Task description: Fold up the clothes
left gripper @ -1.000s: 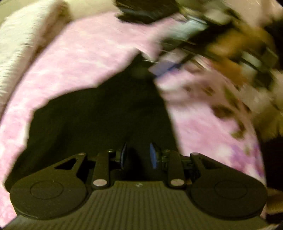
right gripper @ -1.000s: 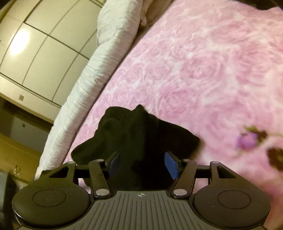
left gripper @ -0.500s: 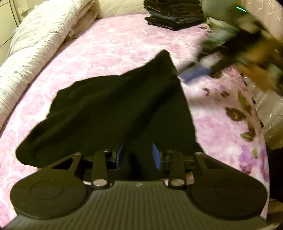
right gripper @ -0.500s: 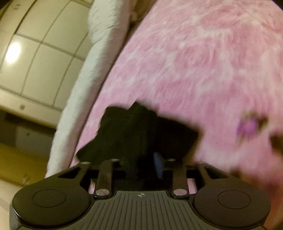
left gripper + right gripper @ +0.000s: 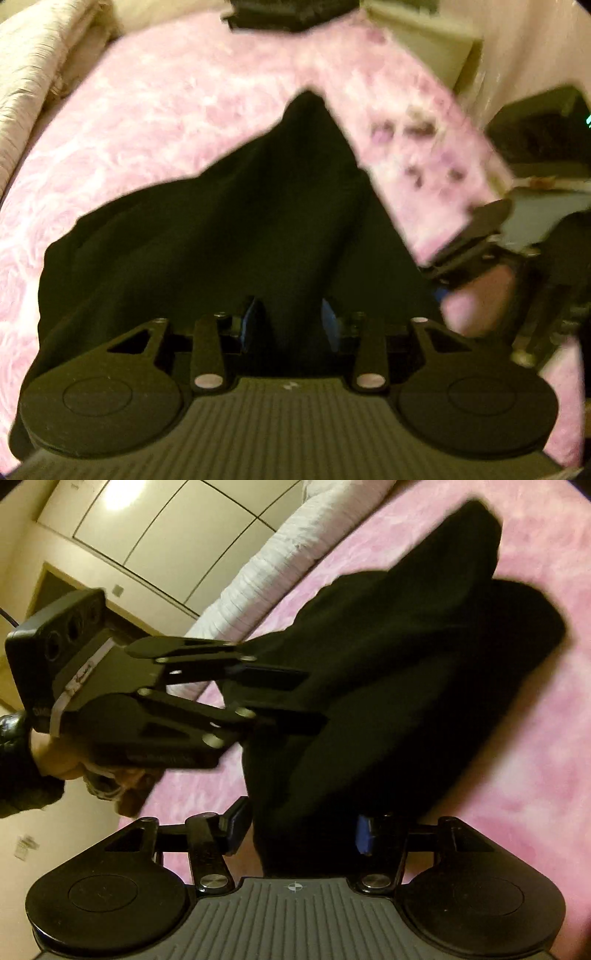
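A black garment point(image 5: 229, 229) lies spread on the pink floral bedspread point(image 5: 155, 110). My left gripper point(image 5: 290, 321) is shut on a fold of the garment near its front edge. In the right wrist view the same black garment point(image 5: 388, 686) runs up from my right gripper point(image 5: 301, 829), whose blue pads stand on either side of the cloth, gripping it. The left gripper point(image 5: 291, 698) shows there from the side, its fingers pinching the cloth. The right gripper point(image 5: 443, 273) shows at the right edge of the left wrist view.
A stack of folded dark clothes point(image 5: 291, 14) sits at the far end of the bed. A white rolled duvet point(image 5: 266, 565) runs along the bed's left side. A wardrobe wall point(image 5: 166, 520) stands beyond it.
Both grippers have come close together at the near end of the garment. The right gripper has swung so the left one is now in its view. The cloth has been drawn up between them.
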`<state>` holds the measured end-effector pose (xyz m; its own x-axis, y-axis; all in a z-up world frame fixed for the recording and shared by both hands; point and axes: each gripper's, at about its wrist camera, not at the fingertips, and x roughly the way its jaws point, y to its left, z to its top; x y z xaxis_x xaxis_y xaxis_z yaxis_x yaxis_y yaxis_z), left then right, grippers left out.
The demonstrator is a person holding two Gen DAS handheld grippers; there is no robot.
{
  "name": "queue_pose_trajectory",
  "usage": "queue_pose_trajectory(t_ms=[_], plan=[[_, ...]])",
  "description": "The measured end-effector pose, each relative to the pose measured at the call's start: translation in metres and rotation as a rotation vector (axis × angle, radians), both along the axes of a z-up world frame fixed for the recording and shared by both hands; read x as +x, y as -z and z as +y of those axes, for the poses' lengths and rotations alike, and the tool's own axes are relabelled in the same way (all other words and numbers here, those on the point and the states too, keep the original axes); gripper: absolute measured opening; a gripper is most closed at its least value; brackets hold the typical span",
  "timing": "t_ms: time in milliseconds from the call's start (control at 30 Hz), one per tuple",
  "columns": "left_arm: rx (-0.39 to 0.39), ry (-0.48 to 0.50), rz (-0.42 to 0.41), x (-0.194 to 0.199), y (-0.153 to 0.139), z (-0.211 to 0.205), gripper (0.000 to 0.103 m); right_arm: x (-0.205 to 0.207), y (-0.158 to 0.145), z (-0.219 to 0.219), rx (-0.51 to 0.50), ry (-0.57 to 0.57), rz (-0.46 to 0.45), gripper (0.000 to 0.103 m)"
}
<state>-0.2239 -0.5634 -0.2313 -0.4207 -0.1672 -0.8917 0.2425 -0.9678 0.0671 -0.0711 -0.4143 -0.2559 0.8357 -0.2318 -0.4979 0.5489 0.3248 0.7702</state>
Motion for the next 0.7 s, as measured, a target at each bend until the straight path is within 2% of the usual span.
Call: queue_pose_trajectory(t_ms=[133,267,400,500,567,633,700], plan=[[0.000,-0.015,-0.029,-0.011,0.015,-0.004,0.041,-0.012,0.009,0.027,0.145,0.052,-0.088,0.055],[0.008,-0.008,-0.042,-0.013,0.015,-0.009,0.047,-0.023,0.017,0.039,0.196,0.111,-0.114,0.051],[-0.017,-0.017,-0.022,-0.004,-0.002,-0.008,0.043,-0.029,0.007,0.039,0.195,0.078,-0.083,0.051],[-0.102,-0.041,0.012,0.023,-0.021,-0.001,0.041,-0.037,-0.005,0.051,0.207,0.048,0.006,0.052],[-0.186,-0.039,0.017,0.047,-0.032,0.006,0.042,-0.039,-0.026,0.057,0.110,0.033,0.120,0.052],[-0.314,0.034,-0.039,0.074,-0.032,0.020,0.042,-0.036,-0.046,0.060,-0.003,0.005,0.240,0.053],[-0.426,0.132,-0.120,0.095,-0.021,0.033,0.044,-0.016,-0.063,0.061,-0.150,-0.065,0.363,0.055]])
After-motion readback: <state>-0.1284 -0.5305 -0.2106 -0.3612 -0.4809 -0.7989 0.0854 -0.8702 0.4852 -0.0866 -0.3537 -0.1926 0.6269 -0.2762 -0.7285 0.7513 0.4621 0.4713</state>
